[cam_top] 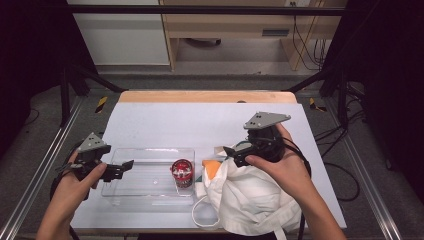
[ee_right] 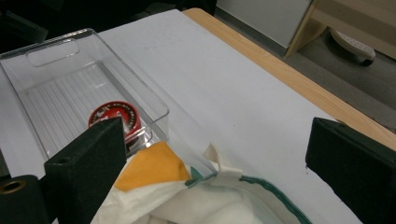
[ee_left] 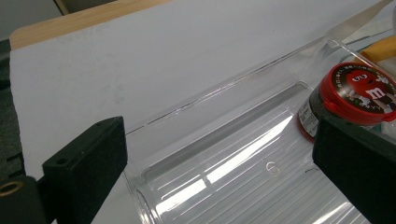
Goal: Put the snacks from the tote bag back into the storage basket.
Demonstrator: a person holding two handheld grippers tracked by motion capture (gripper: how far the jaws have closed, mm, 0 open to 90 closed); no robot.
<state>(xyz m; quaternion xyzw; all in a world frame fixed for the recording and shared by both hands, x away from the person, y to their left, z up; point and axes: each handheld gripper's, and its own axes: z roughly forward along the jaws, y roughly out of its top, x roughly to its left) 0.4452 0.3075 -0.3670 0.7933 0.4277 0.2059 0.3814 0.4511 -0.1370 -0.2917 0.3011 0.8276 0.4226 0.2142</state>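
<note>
Grippers first: we've got the left gripper (cam_top: 127, 164) hanging over the left end of the clear plastic bin (cam_top: 150, 151), jaws spread wide with nothing between them, and the right gripper (cam_top: 227, 151) sitting above the white cloth bag (cam_top: 250, 197), also wide open and holding nothing. From the high view the red-lidded candy jar (cam_top: 182, 173) stands upright inside the bin at its right end, just beside the bag. What we only catch from the left gripper view is the candy cartoon print on the jar (ee_left: 345, 95) lid and the ribbed floor of the bin (ee_left: 224, 154). Meanwhile the right gripper view gives us the orange thing (ee_right: 149, 165) poking out of the bag (ee_right: 210, 200) mouth, plus the bag's green trim.
</note>
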